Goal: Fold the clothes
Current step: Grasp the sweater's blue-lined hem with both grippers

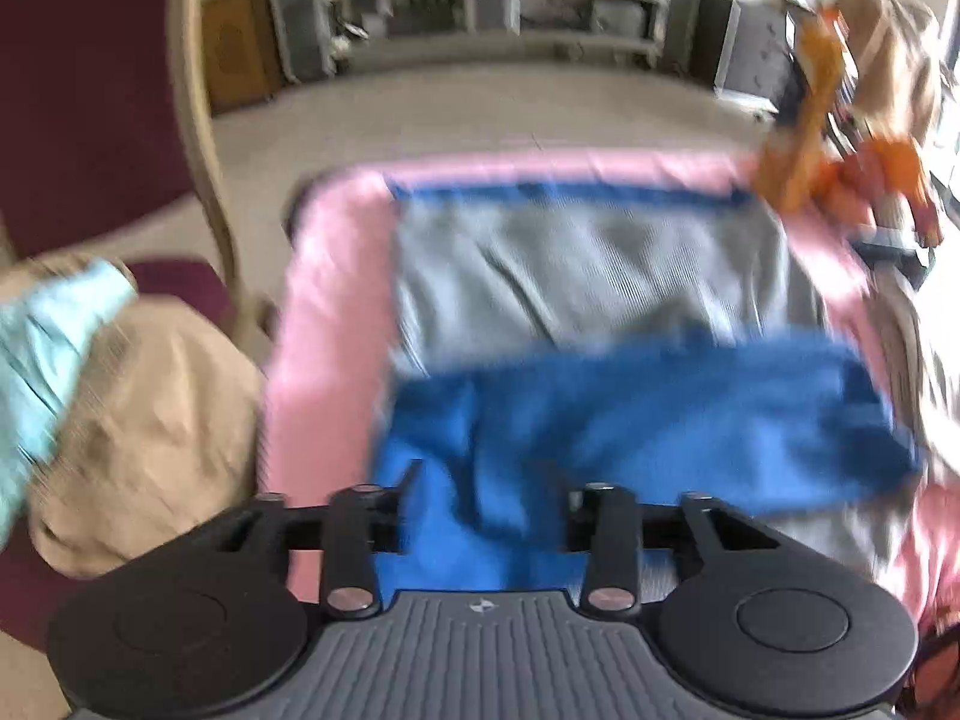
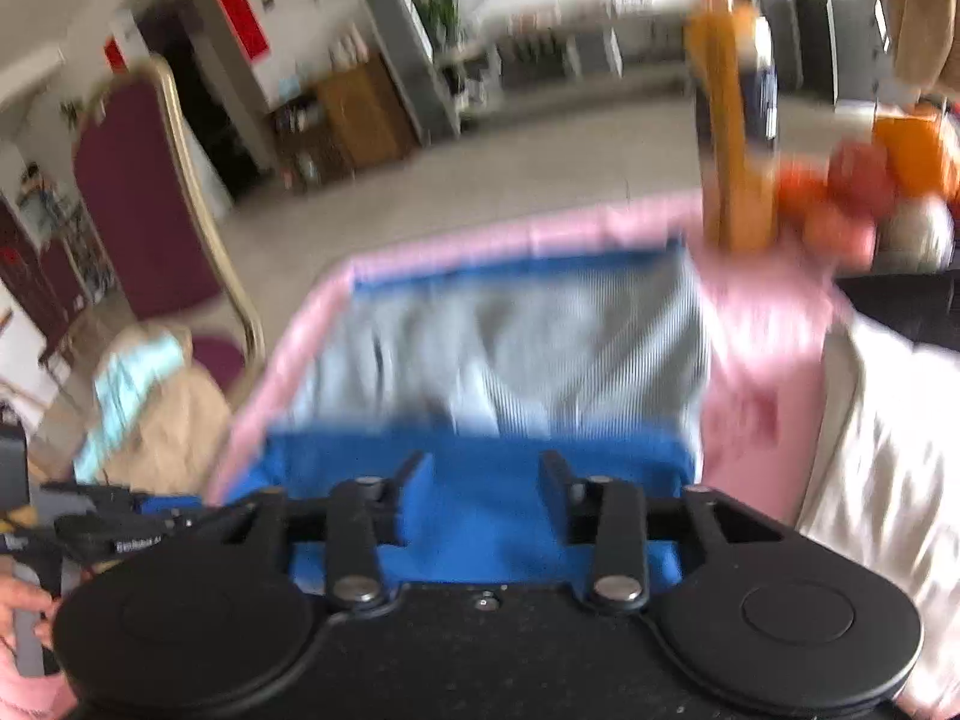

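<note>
With its blue end lapped over the middle, the grey-and-blue ribbed knit garment (image 1: pixel 600 300) is left flat on the pink table cover (image 1: pixel 324 300), both the left gripper (image 1: pixel 489 480) and right gripper (image 2: pixel 483 462) being held parted and empty above it, seemingly so the fold stays put.

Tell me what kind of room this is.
Probably a living or common room used for laundry: a garment lies on a pink-covered table, beside a padded chair heaped with clothes, with long shelves along the far wall.

Motion blur is smearing both views, so the folds of the blue and grey garment (image 1: pixel 600 312) are not showing sharply. The left gripper (image 1: pixel 492 480) is hiding the garment's near edge. The orange objects (image 2: pixel 852 192) are staying too blurred to identify, and the frame's edge is cutting off the beige pile (image 1: pixel 138 420).
</note>
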`<action>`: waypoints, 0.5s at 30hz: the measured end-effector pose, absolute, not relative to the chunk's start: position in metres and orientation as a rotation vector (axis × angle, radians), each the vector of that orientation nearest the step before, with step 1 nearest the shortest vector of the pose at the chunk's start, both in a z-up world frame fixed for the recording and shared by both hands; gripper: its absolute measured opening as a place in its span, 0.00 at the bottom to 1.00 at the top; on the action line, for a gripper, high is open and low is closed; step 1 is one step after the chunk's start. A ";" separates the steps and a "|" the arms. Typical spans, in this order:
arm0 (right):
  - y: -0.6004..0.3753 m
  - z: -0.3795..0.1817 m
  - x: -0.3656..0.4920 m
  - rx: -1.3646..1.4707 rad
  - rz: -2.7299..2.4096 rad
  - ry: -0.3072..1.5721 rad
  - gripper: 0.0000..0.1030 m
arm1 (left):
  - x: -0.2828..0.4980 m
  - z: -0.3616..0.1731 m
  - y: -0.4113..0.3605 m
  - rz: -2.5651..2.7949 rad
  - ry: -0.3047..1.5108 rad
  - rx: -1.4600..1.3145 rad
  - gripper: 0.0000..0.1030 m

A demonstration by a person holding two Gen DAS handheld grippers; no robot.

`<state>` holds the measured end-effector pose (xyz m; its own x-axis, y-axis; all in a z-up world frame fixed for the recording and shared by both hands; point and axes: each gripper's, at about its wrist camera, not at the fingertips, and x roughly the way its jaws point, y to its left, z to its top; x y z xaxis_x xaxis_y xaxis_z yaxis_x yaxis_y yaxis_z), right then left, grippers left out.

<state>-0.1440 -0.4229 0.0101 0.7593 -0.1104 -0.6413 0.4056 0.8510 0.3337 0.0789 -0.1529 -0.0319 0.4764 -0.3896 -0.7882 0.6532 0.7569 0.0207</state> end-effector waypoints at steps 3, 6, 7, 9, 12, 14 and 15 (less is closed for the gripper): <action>-0.439 0.042 -0.130 0.525 -0.323 0.573 0.49 | 0.109 -0.009 -0.165 -0.644 0.841 0.316 0.51; -0.456 0.055 -0.106 0.512 -0.384 0.533 0.50 | 0.141 -0.005 -0.189 -0.612 0.838 0.343 0.51; -0.461 0.056 -0.096 0.500 -0.406 0.531 0.50 | 0.155 -0.008 -0.195 -0.597 0.850 0.339 0.50; -0.471 0.048 -0.070 0.489 -0.434 0.545 0.50 | 0.186 -0.017 -0.210 -0.564 0.872 0.322 0.48; -0.491 0.030 -0.036 0.450 -0.478 0.575 0.45 | 0.228 -0.037 -0.229 -0.520 0.905 0.289 0.31; -0.510 0.011 -0.012 0.421 -0.488 0.608 0.35 | 0.256 -0.055 -0.244 -0.493 0.920 0.278 0.21; -0.518 0.001 -0.002 0.407 -0.494 0.624 0.32 | 0.269 -0.063 -0.251 -0.483 0.923 0.274 0.21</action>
